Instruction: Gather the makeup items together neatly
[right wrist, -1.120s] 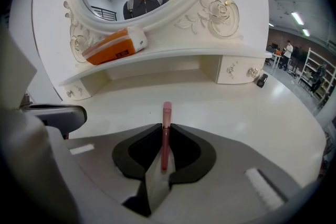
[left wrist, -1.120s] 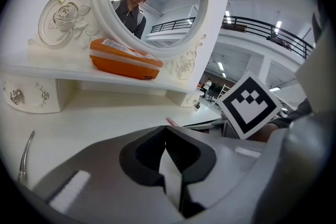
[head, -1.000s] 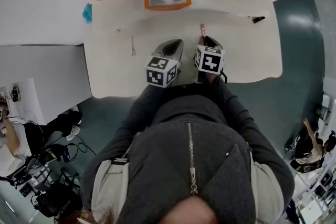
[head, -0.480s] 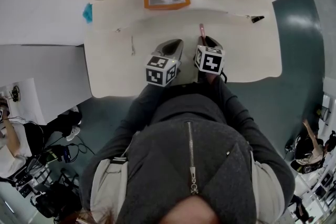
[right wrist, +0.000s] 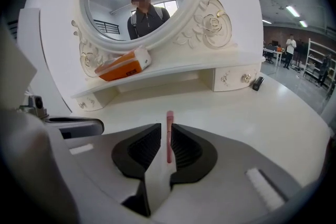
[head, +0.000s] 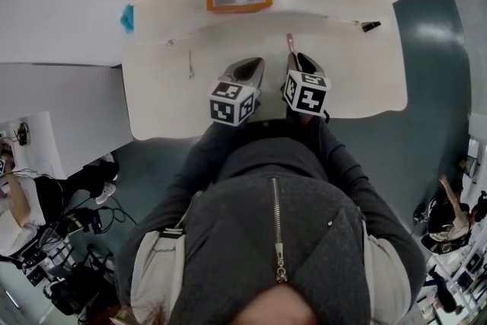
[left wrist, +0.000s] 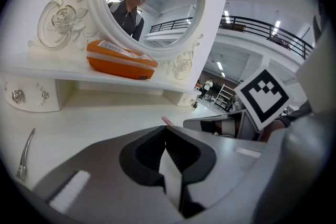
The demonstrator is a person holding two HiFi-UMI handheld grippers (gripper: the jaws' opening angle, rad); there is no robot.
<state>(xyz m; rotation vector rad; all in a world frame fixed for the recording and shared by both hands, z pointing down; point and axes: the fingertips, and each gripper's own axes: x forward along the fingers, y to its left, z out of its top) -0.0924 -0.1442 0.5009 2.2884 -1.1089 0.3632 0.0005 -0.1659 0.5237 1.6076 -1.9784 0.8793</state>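
Right gripper point(right wrist: 167, 127): ribbed black pads point(right wrist: 144, 147) closing around a slim pink stick point(right wrist: 169, 134) (smooth, rod-shaped), which points toward 12 o'clock on the glossy white dresser top point(right wrist: 236, 113). Left gripper point(left wrist: 166, 129): jaws together, empty.

On my feed I see a dark grey jacket point(head: 228, 240) with a silver zip point(head: 275, 228) down its front, pale beige side panels point(head: 156, 278) and matching dark grey sleeves point(head: 346, 164).

Head view looks steeply down on the dresser point(head: 152, 103) — both gripper views, low, face its mirror point(left wrist: 152, 2).
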